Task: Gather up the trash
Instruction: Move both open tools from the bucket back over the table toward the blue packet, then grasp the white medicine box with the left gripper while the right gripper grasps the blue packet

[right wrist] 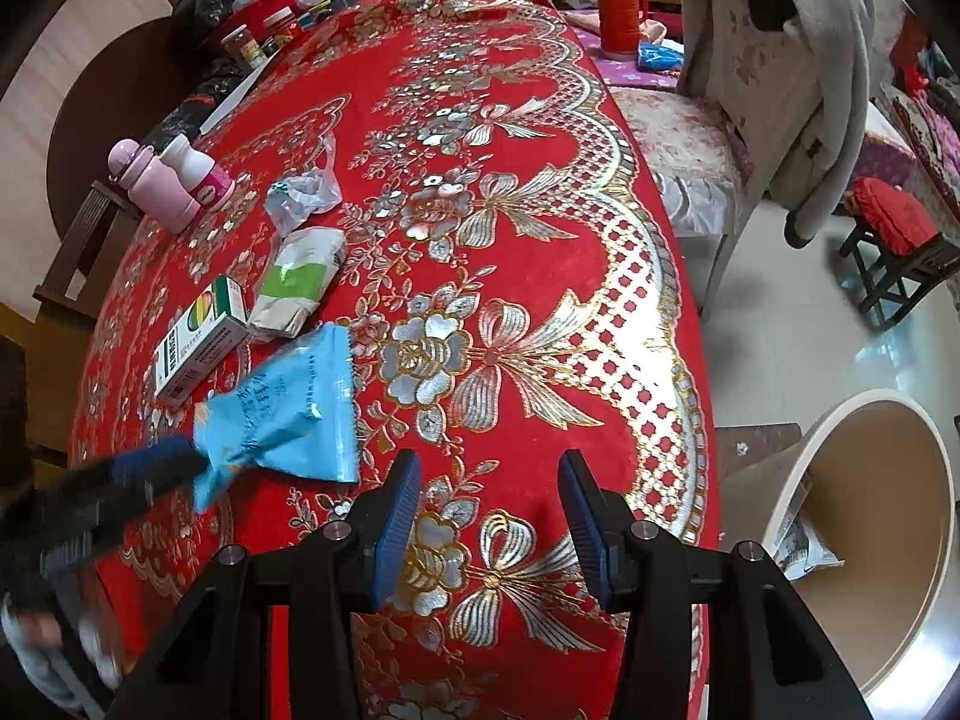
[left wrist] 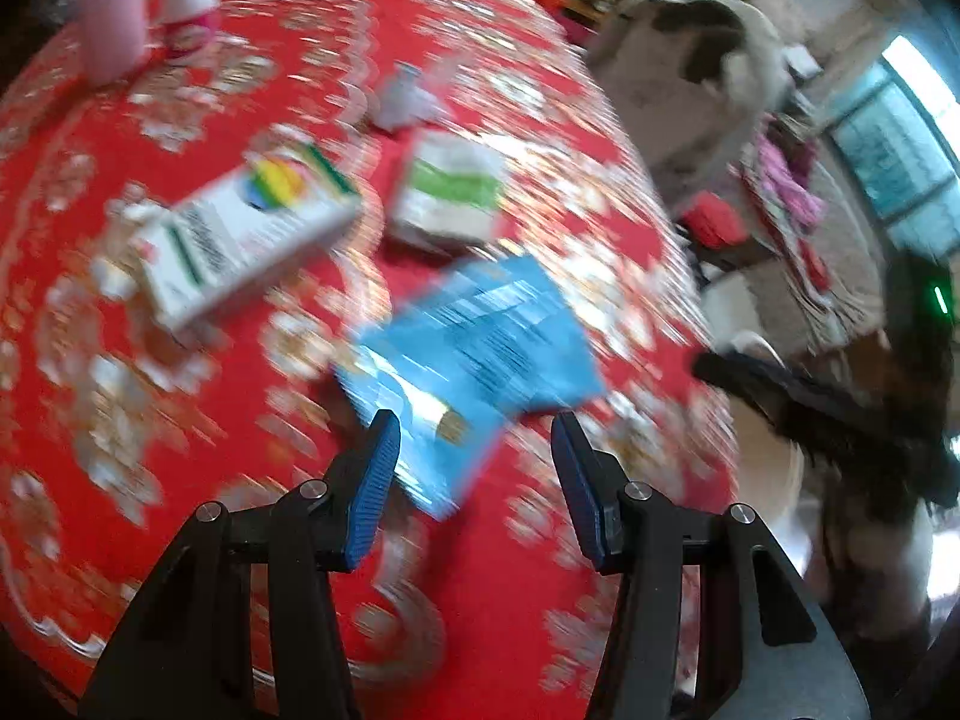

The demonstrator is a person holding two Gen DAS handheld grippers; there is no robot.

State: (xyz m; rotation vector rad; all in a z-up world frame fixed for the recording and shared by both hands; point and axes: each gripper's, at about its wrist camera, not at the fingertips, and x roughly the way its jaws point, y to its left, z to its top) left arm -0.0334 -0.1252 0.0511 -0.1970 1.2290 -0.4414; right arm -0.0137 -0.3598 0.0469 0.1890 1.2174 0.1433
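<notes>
1. While the blue wrapper lies on the red flowered tablecloth, near the table's front edge, the left gripper stands with its jaws spread on either side of the wrapper's near end, the pads not pressing it.
2. The right gripper hangs over bare cloth just right of the wrapper, jaws apart, nothing between them.
3. Just behind the wrapper lie a white carton with a rainbow mark and a white-and-green pouch; a crumpled clear bag sits farther back, then a pink bottle and a white bottle side by side.
4. A beige bin stands on the floor beyond the table's right edge, with printed paper inside.
5. The left-wrist view is smeared throughout, so print on the wrapper and carton cannot be read there; from the right wrist the left gripper is a dark blur at the wrapper's crumpled corner, and whether it touches cannot be told.
6. The wrapper fans out from that crumpled corner at lower left; its long axis runs up and right, ending in a serrated edge.
</notes>
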